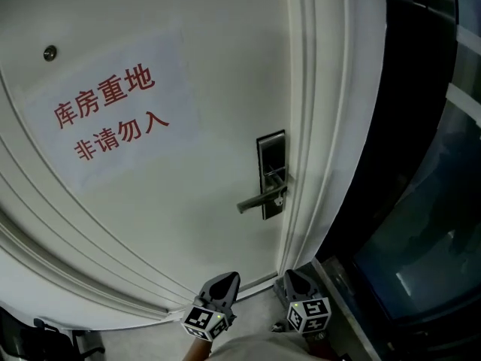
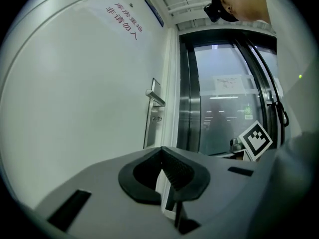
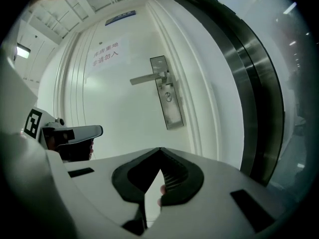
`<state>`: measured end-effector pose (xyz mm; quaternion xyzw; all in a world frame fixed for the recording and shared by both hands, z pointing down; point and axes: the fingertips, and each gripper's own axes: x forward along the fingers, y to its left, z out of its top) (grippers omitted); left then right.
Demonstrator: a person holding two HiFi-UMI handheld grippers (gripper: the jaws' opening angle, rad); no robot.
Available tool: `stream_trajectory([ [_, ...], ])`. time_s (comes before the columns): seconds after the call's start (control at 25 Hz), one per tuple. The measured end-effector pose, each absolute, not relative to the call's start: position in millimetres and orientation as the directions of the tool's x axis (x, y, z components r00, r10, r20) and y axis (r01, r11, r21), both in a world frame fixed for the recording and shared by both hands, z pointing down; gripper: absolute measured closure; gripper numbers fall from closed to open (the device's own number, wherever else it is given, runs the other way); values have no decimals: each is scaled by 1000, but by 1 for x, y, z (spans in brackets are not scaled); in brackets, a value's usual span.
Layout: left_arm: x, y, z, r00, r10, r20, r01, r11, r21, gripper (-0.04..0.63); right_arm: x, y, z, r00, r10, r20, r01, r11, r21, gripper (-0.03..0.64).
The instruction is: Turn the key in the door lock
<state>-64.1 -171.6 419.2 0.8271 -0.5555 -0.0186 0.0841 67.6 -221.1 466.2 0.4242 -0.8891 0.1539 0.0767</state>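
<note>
Not started yet: L gripper point(image 1: 225, 283) & R gripper point(image 1: 293, 279) both closed, empty, low & well apart from door lock point(image 1: 270, 156), no key visible, reach + turn all left.

It looks like an office building corridor. A white door point(image 1: 218, 59) bears a red Chinese notice point(image 1: 113, 119), and a dark-framed glass wall point(image 1: 428, 224) stands at its right.

White door point(image 1: 210, 66): handle point(image 1: 259, 199), probably paper notice point(image 1: 113, 115)
</note>
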Motion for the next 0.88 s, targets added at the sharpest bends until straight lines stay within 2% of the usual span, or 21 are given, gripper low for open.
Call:
stream_trajectory([
  [0.2, -58, -188, 421, 302, -952, 59, -944, -289, 159, 589, 70, -247, 465, -691, -674, 262, -720, 676, -160, 616],
  [0.4, -49, -200, 420, 252, -967, 30, -959, -246, 138, 589, 73, -273, 465, -723, -639, 261, -660, 752, 13, 615],
  [0.88, -53, -202, 396, 176, -984, 10, -982, -175, 71, 589, 54, -311, 424, -729, -643, 235, -515, 741, 430, 616],
])
